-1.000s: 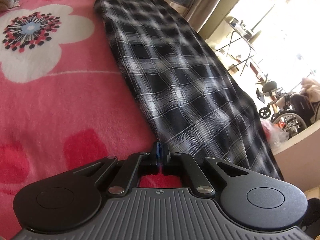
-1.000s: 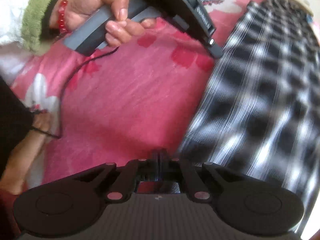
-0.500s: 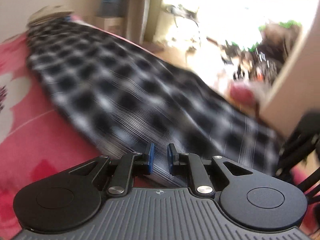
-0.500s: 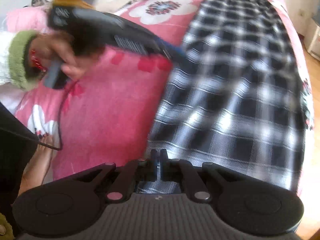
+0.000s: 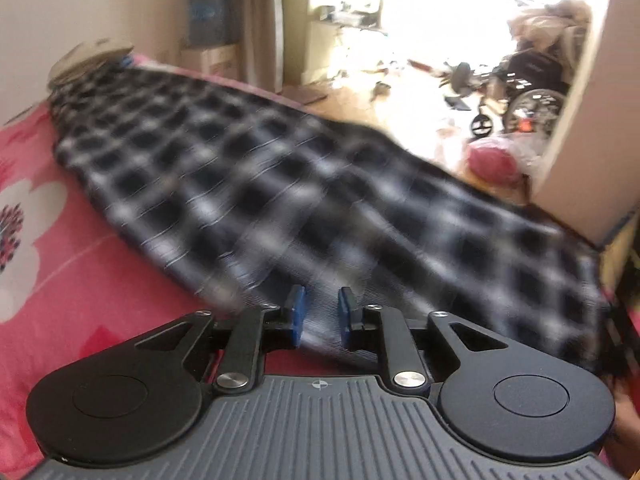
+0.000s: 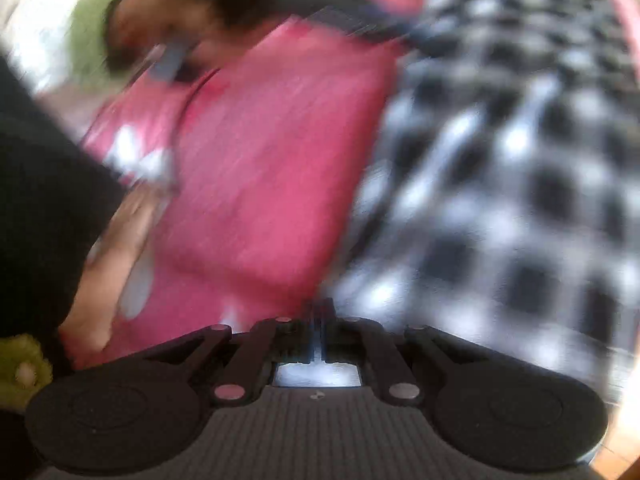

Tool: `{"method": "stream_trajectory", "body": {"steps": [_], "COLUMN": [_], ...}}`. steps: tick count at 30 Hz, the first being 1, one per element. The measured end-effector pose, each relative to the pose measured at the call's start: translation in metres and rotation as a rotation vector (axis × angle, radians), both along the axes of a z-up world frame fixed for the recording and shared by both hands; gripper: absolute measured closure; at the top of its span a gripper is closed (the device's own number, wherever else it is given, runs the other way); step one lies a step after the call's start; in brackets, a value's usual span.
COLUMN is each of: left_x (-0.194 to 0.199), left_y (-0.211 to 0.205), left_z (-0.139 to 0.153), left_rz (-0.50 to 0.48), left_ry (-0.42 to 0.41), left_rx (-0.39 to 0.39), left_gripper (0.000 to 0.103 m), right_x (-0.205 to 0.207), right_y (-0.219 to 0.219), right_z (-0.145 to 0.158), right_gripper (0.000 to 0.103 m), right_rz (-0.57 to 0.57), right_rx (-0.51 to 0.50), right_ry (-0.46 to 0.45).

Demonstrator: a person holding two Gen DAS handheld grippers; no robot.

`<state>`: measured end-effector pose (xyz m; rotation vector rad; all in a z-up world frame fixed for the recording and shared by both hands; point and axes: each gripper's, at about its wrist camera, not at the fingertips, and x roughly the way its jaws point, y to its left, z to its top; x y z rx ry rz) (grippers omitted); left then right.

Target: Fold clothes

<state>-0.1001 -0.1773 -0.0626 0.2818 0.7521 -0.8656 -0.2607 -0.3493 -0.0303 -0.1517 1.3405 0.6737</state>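
A long black-and-white plaid garment (image 5: 280,184) lies flat along the right side of a pink flowered blanket (image 5: 60,264). My left gripper (image 5: 322,300) is open a little, and its blue pads (image 5: 297,312) hover over the garment's near hem with nothing between them. The right wrist view is heavily blurred. There my right gripper (image 6: 319,312) is shut, at the near left edge of the plaid garment (image 6: 520,200). Whether it pinches cloth does not show. A hand (image 6: 160,20) with a green cuff (image 6: 88,36) holds the left gripper at the top of that view.
The bed's right edge runs just past the garment, with a wall corner (image 5: 580,120) beside it. On the floor beyond are a red bag (image 5: 492,158) and a wheelchair (image 5: 532,92). A beige bundle (image 5: 88,56) lies at the garment's far end.
My left gripper opened and swung right, from the garment's left edge to over its near hem. The right gripper stayed shut and moved quickly near the hem's left edge.
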Motion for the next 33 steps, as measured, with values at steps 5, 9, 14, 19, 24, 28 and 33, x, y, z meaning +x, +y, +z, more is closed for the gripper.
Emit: {"method": "stream_trajectory", "body": {"steps": [5, 9, 14, 19, 24, 28, 33], "left_x": [-0.013, -0.009, -0.004, -0.005, -0.010, -0.012, -0.009], "left_y": [-0.014, -0.006, 0.002, 0.001, 0.002, 0.005, 0.005], "left_z": [-0.015, -0.021, -0.018, -0.017, -0.017, -0.020, -0.019], "left_rz": [-0.087, -0.071, -0.051, -0.057, -0.050, -0.045, -0.066], "left_ry": [0.008, 0.058, 0.096, 0.102, 0.092, 0.084, 0.089], "left_rx": [0.073, 0.072, 0.066, 0.075, 0.078, 0.067, 0.062], "left_gripper": [0.079, 0.078, 0.078, 0.078, 0.077, 0.077, 0.075], "right_x": [0.017, 0.016, 0.019, 0.071, 0.106, 0.107, 0.130], "right_y": [-0.041, -0.066, -0.082, -0.056, -0.035, -0.065, -0.064], "right_z": [0.010, 0.000, 0.012, 0.034, 0.004, -0.007, 0.013], "right_gripper": [0.100, 0.101, 0.101, 0.101, 0.101, 0.101, 0.101], "right_rz": [-0.193, -0.224, -0.215, -0.147, -0.036, -0.031, -0.054], "right_rx": [-0.097, -0.294, -0.465, -0.360, -0.261, -0.439, -0.443], "right_ry": [-0.093, -0.139, -0.175, -0.372, -0.388, -0.348, -0.442]}}
